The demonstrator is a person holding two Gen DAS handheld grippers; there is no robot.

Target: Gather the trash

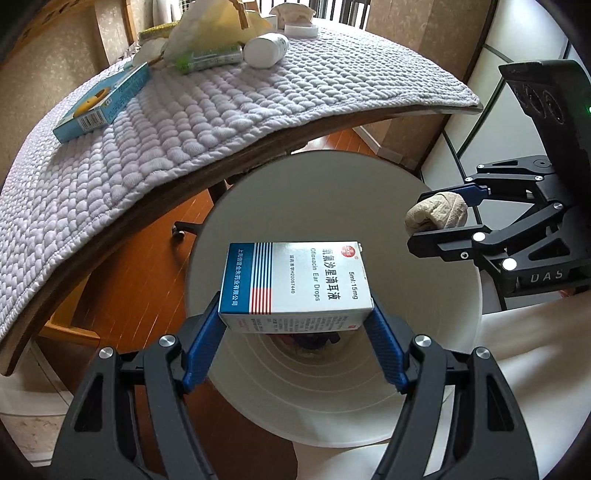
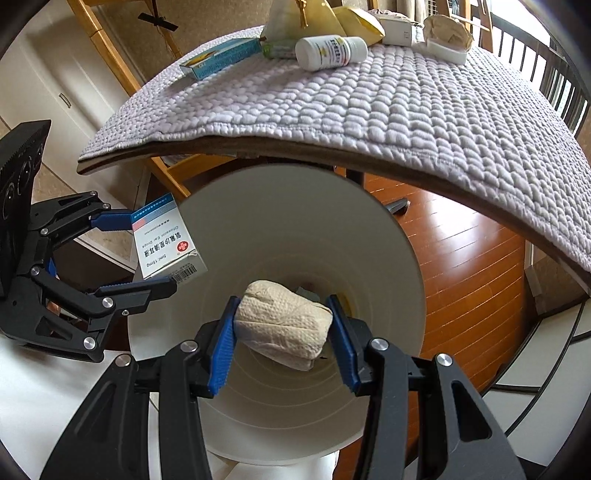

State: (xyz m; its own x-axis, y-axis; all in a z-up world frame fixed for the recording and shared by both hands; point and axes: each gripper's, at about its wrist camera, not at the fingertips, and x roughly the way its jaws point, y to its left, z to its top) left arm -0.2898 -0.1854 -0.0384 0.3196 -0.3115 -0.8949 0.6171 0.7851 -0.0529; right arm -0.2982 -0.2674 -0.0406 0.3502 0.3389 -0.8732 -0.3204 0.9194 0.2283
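My left gripper (image 1: pixel 295 314) is shut on a white and blue ear-drops box (image 1: pixel 295 284) and holds it over the mouth of a white round bin (image 1: pixel 424 350). It also shows at the left of the right wrist view (image 2: pixel 147 254) with the box (image 2: pixel 166 243). My right gripper (image 2: pixel 282 325) is shut on a crumpled beige paper towel (image 2: pixel 284 325) above the same bin (image 2: pixel 388 295). In the left wrist view the right gripper (image 1: pixel 436 210) holds the towel (image 1: pixel 439 212) by the bin's right rim. Some trash lies dark at the bin's bottom.
A table with a quilted lilac cloth (image 1: pixel 184 122) stands behind the bin. On it lie a blue box (image 1: pixel 103 103), a white pill bottle (image 1: pixel 266 50), a green tube (image 1: pixel 207 59), a bag and crumpled paper (image 2: pixel 447 29). The floor (image 2: pixel 461 277) is wood.
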